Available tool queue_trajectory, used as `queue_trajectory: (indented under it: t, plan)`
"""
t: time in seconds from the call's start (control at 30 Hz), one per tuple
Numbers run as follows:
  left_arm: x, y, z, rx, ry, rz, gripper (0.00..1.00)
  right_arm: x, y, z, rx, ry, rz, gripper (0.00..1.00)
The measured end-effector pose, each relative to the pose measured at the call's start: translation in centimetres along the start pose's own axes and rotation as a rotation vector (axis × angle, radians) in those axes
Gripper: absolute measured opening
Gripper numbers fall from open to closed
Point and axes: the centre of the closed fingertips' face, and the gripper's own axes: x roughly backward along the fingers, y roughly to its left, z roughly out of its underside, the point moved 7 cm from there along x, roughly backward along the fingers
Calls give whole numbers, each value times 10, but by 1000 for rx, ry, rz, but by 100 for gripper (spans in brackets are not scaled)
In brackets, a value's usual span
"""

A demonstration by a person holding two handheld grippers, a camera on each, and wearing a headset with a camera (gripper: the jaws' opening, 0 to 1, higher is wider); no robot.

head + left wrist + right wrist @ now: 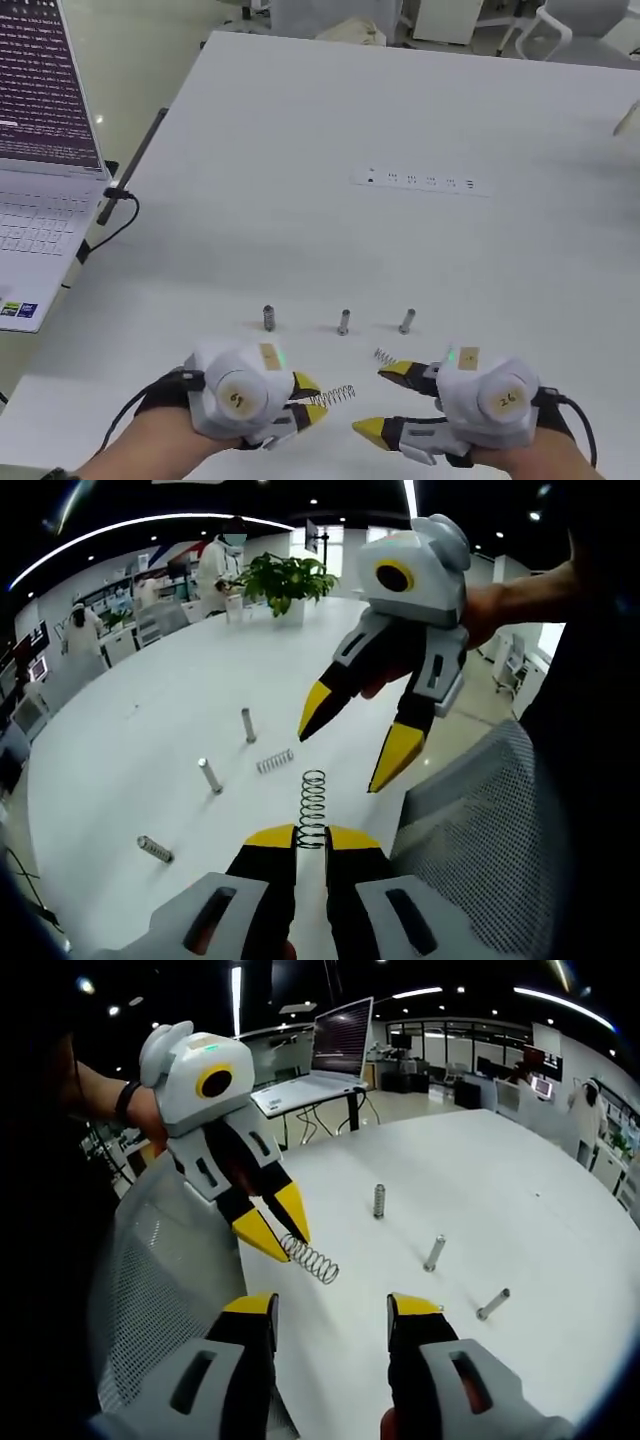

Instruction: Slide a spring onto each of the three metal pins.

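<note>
Left gripper (320, 397) pinches a spring (335, 394), right gripper (372, 400) gapes wide; next, it likely threads onto the bare pin (343, 322) at twelve o'clock.

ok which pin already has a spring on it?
The leftmost pin in the head view: a fitted spring coils round its shaft. The middle pin and right pin are bare.

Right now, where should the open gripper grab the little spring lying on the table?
Pinch the loose spring near one end, coming straight down from above with the right gripper, one jaw on each long side. It lies flat on the table, so only the top is open, and an end grip probably leaves the other end free to slip over a pin.
</note>
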Motion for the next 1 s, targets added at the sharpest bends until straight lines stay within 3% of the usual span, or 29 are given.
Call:
queue_trajectory:
  t: [0.33, 0.83, 1.0]
  plan:
    - [-3, -11, -5, -56, 5, 51, 3, -5, 9, -2, 60, 17, -65, 34]
    - [-5, -15, -4, -113, 29, 81, 3, -9, 14, -1, 138, 33, -116, 12]
    - [-6, -18, -3, -132, 36, 98, 3, -6, 15, 1, 153, 47, -143, 10]
